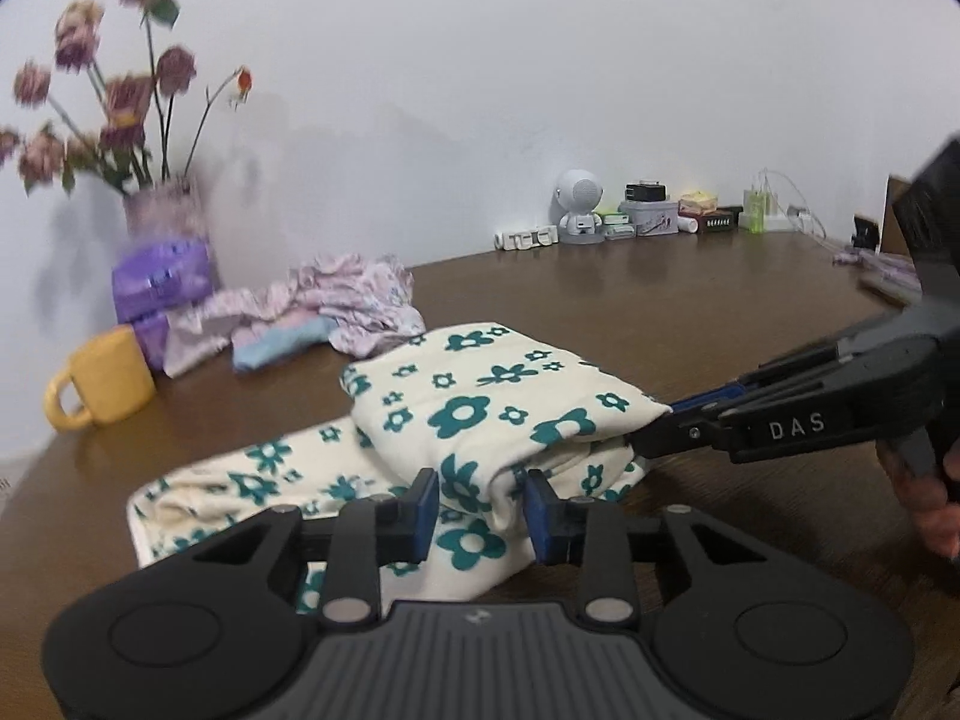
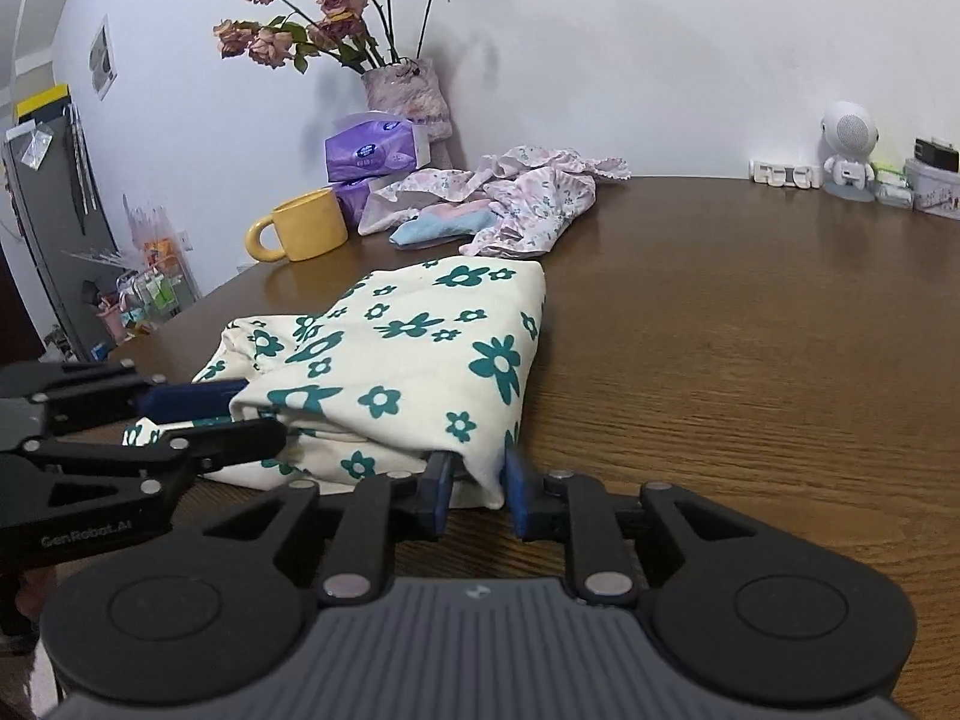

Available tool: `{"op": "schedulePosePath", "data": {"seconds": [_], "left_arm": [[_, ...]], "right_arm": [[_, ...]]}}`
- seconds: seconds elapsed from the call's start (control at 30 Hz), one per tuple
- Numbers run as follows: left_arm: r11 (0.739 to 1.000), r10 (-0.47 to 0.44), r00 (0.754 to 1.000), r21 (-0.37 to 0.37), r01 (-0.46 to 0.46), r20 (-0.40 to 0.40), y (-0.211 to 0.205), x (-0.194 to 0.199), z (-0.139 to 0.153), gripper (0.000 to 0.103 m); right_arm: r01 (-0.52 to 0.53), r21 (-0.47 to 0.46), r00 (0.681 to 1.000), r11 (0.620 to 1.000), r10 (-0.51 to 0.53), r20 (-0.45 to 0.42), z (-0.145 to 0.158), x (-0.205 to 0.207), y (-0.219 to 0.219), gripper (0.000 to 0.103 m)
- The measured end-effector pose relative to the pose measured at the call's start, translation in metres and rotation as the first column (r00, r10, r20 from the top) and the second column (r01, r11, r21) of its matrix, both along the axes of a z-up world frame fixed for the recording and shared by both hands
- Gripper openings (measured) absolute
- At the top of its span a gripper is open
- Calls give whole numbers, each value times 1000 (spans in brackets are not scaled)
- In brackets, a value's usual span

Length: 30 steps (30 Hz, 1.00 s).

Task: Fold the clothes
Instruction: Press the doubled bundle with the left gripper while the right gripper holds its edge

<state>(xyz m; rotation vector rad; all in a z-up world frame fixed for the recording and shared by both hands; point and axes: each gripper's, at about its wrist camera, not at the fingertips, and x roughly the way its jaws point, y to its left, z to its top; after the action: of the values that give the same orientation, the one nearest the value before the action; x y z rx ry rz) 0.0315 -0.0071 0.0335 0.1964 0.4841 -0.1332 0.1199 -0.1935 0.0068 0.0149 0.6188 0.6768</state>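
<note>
A cream cloth with teal flowers (image 1: 480, 408) (image 2: 408, 348) lies partly folded on the brown wooden table (image 2: 750, 330). Its upper layer is doubled over a flat lower layer. In the left wrist view my left gripper (image 1: 480, 510) is shut on the near folded edge, with fabric bunched between the blue pads. Its fingers show at the left of the right wrist view, where the left gripper (image 2: 240, 414) pinches the cloth's left corner. My right gripper (image 2: 477, 489) is shut on the near right corner, and that right gripper (image 1: 660, 423) also shows clamping the edge from the right.
A pile of pink floral clothes (image 2: 528, 198) with a light blue piece lies behind the cloth. A yellow mug (image 2: 306, 234), purple tissue packs (image 2: 372, 150) and a vase of dried roses (image 2: 408, 90) stand at the back left. A white robot figure (image 2: 849, 144) and small boxes line the wall.
</note>
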Motion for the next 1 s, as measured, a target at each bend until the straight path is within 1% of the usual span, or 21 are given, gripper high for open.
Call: {"op": "schedulePosePath", "data": {"seconds": [0.03,0.07,0.1,0.17,0.2,0.27,0.4,0.5,0.57,0.6,0.63,0.67,0.7,0.77,0.8,0.83,0.9,0.93,0.97,1.0], "left_arm": [[1000,1,1000,15,-1,3,-1,1,-1,27],[1000,-1,1000,29,1,-3,-2,2,-3,19],[1000,-1,1000,31,2,-12,-2,2,-4,16],[999,-1,1000,32,2,-28,-2,2,-8,9],[999,-1,999,32,2,-34,-2,2,-9,9],[999,5,998,33,-3,-55,0,4,-14,5],[999,25,995,40,-21,-98,2,6,-21,4],[1000,22,996,8,-21,-83,7,2,-17,5],[1000,6,998,-9,-7,-56,6,-4,-9,12],[1000,-2,999,-16,1,-38,5,-8,-4,18],[1000,-8,1000,-14,8,-28,2,-8,-1,39],[1000,-15,1000,-11,14,-18,0,-9,1,54],[1000,-21,1000,-7,21,-8,-3,-9,4,54],[1000,-18,1000,7,18,2,-7,-6,5,51],[1000,-7,1000,19,7,1,-8,-3,4,48],[1000,4,1000,31,-4,1,-9,0,2,40],[998,25,1000,54,-25,0,-11,6,0,32],[998,24,1000,59,-24,-1,-11,6,-1,22],[998,22,1000,63,-22,-2,-11,6,-2,21],[998,20,1000,67,-20,-3,-11,6,-2,19]], "right_arm": [[4,-1,1000,1000,-4,-1,0,1,1,19],[9,3,1000,1000,-9,-5,0,2,2,17],[17,10,1000,1000,-17,-12,0,3,2,14],[30,34,999,999,-28,-35,-1,5,0,12],[36,47,998,998,-33,-49,-1,7,-2,12],[44,65,997,997,-39,-69,-3,8,-3,11],[55,77,995,996,-48,-87,-5,10,-5,11],[57,78,995,995,-50,-90,-6,10,-6,11],[53,74,996,996,-47,-82,-5,8,-6,13],[49,69,996,996,-44,-75,-4,7,-6,15],[43,61,997,997,-39,-66,-3,6,-4,16],[38,55,998,998,-35,-56,-2,4,-3,18],[34,48,998,998,-32,-46,-1,2,-2,19],[35,44,999,998,-33,-40,0,2,0,19],[37,44,999,998,-36,-40,0,2,0,19],[41,45,998,998,-39,-41,0,2,1,19],[46,55,998,997,-43,-48,0,4,0,18],[49,62,998,997,-45,-53,0,4,0,16],[53,67,997,996,-49,-57,0,4,-1,12],[58,72,997,996,-54,-62,0,5,-2,12]]}}
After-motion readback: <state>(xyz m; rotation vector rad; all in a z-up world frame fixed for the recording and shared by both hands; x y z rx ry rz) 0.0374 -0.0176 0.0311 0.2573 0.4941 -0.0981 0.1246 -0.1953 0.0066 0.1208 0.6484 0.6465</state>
